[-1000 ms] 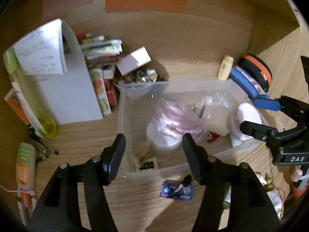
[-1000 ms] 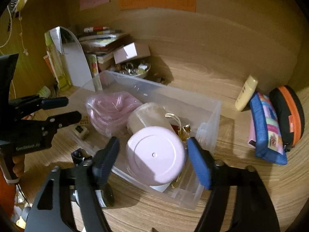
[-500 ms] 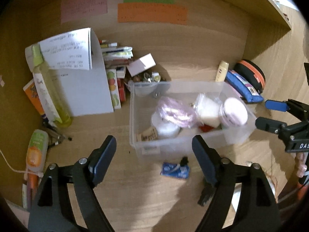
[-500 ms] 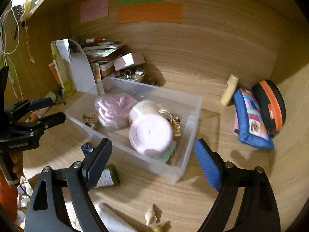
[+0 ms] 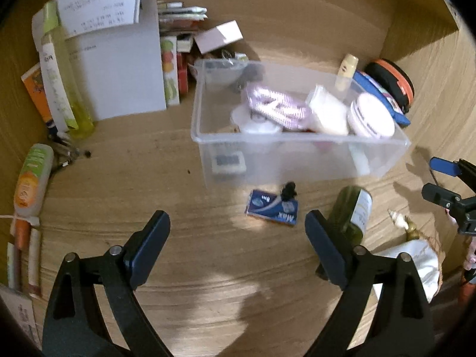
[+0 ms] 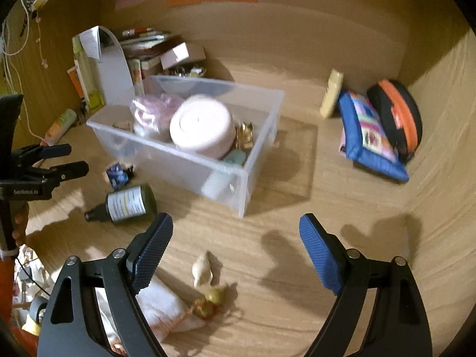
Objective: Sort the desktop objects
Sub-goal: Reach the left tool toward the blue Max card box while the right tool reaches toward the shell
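Left tool [image 5: 237, 238]: jaws have just been opening and now stand wide, nothing between them, only bare counter [image 5: 208, 267] under the gap. Right tool [image 6: 236, 239]: also spread wide, gripping nothing; its jaws have just been opening a little.

Clear bin [image 5: 297, 160] sits mid-counter, toward the back wall. Inside: pink round jar [image 6: 202, 131] lying on its side, pink bagged bundle [image 5: 276, 107], cream-coloured container [image 5: 327, 113], some gold bits [image 6: 245, 134] against the right-hand wall. Rest of the contents too blurred to call.

Loose on the counter in front of the bin:
- small blue packet [image 5: 272, 208] with a little black item [image 5: 288, 192] at its far edge, just beside the bin's front wall
- dark green bottle [image 6: 125, 203], on its side, white label up, near the bin's front right corner
- seashell [image 6: 202, 269] and olive-coloured beads [image 6: 214, 296] near the front edge, touching a white cloth pouch [image 6: 160, 306]

Back right corner: blue patterned pouch [image 6: 372, 136], black-and-orange case [image 6: 398, 119] leaning behind it, cream tube [image 6: 331, 93] beside them.

Back left: stacked books [image 5: 178, 20], white folder with paper [image 5: 119, 59], yellow bottle [image 5: 74, 95]. Orange-green tube [image 5: 31, 184] at the left edge.
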